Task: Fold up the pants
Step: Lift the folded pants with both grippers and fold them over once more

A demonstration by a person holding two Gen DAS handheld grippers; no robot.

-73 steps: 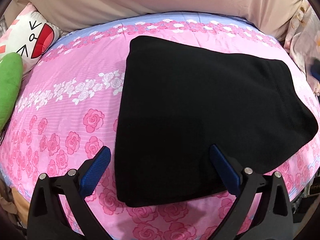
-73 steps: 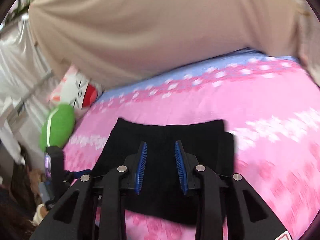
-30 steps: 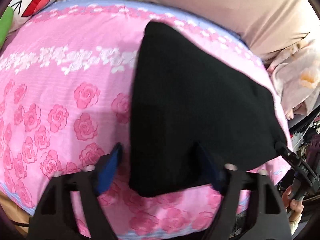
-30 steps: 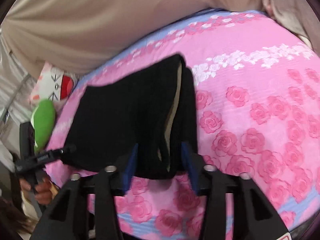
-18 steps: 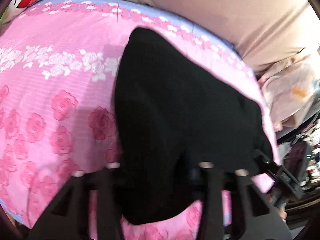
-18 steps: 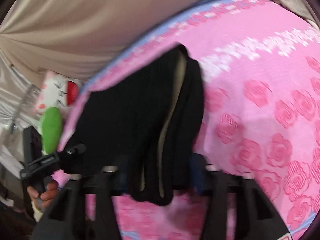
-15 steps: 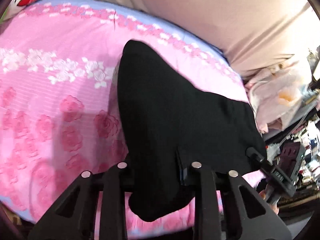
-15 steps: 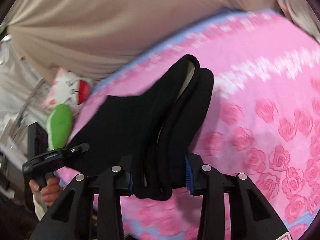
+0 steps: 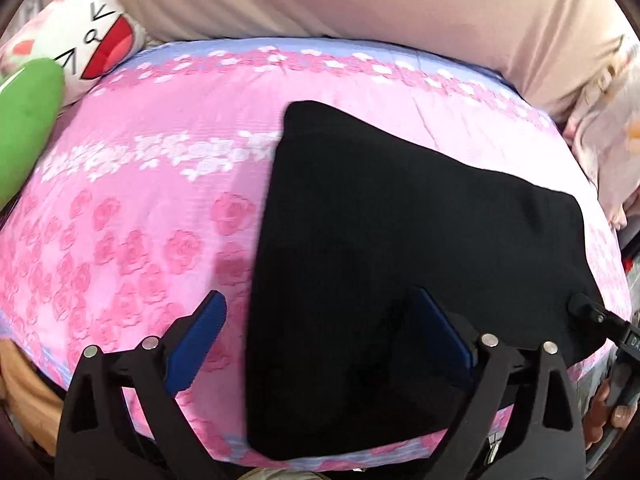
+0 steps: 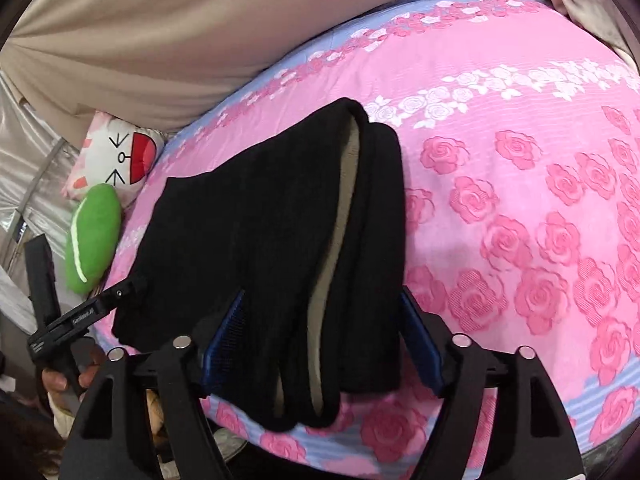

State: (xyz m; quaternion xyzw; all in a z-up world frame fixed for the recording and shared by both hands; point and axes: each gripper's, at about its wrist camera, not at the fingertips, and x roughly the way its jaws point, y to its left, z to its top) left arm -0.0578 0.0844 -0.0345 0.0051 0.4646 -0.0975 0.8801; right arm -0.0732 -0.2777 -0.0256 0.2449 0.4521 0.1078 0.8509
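pants (image 9: 400, 240) folded | left claw (image 9: 320, 344) wide | right claw (image 10: 320, 344) wide

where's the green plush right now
The green plush lies at the far left of both views, off the left end of the folded black pants, against the cartoon-face pillow.

This is a bedroom in a home. A bed (image 9: 160, 208) fills both views, covered by a pink sheet printed with roses, with a band of white flowers and a lilac-blue border. At its head lie a white cartoon-face pillow (image 9: 86, 46) and a green plush cushion (image 10: 94, 236). Beige drapery (image 10: 168, 28) hangs behind the bed, and a pale floral fabric (image 9: 608, 148) is bunched beside it.
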